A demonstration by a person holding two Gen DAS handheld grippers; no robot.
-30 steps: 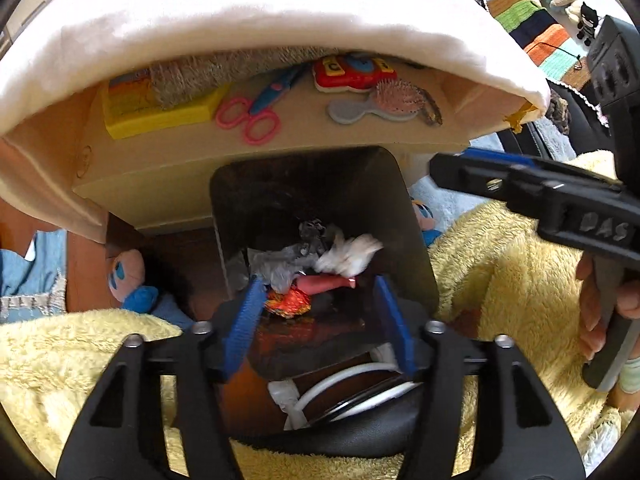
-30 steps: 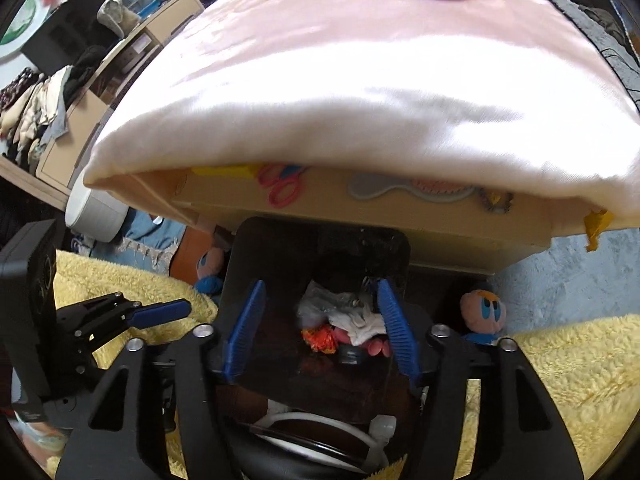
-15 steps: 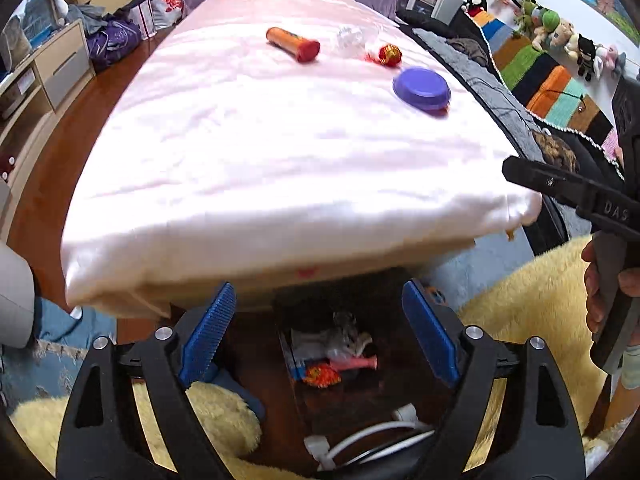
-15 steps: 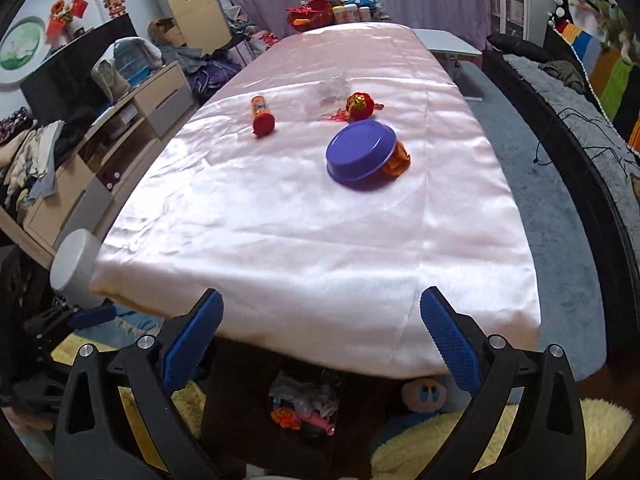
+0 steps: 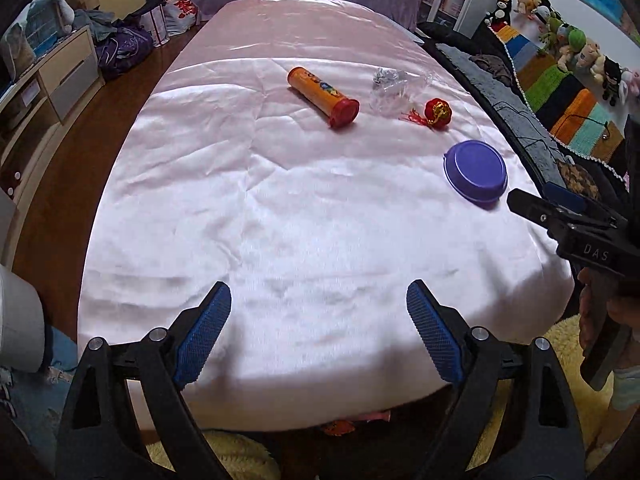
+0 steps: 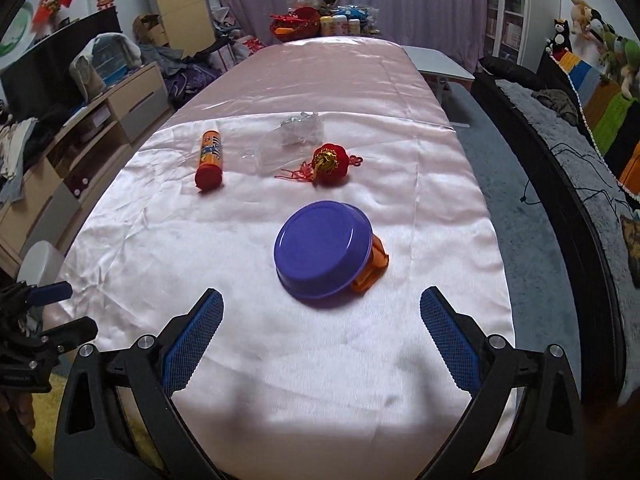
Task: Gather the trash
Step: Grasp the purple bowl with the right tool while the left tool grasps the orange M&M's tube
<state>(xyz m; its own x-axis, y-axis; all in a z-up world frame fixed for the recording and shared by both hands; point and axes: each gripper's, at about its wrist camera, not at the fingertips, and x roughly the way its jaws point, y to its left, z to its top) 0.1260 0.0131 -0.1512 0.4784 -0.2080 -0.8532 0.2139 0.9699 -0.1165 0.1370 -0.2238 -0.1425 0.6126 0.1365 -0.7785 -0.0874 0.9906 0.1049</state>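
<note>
Hovering over the near edge of the table, the right gripper [image 6: 320, 340] has its blue-padded jaws spread wide with nothing between them, and the left gripper [image 5: 318, 328] beside it is just as wide open and just as empty. Straight ahead of the right gripper, close to its fingertips, lies an upturned purple bowl [image 6: 322, 250] with a crumpled orange wrapper [image 6: 374, 268] poking out from under its right rim; in the left wrist view the same bowl sits off to the right, so the right hand is clearly the nearer one for it. Further back lie a red tasselled ornament [image 6: 330, 164], a crumpled clear plastic wrapper [image 6: 288, 142] just beyond it, and an orange tube with a red cap [image 6: 210, 160]. The tube's long axis runs nearly away from the right gripper, cap end nearest; from the left it lies diagonally, cap towards the right. My guess is that the orange wrapper is the next piece of trash, reached by going forward and a little right. Everything rests on a glossy pink cloth [image 5: 280, 220] covering a long table, slippery-looking and creased. Around it are a wooden floor, drawers and piled clothes on the left, a dark sofa with a striped blanket [image 5: 560, 92] and soft toys on the right, and curtains behind.
</note>
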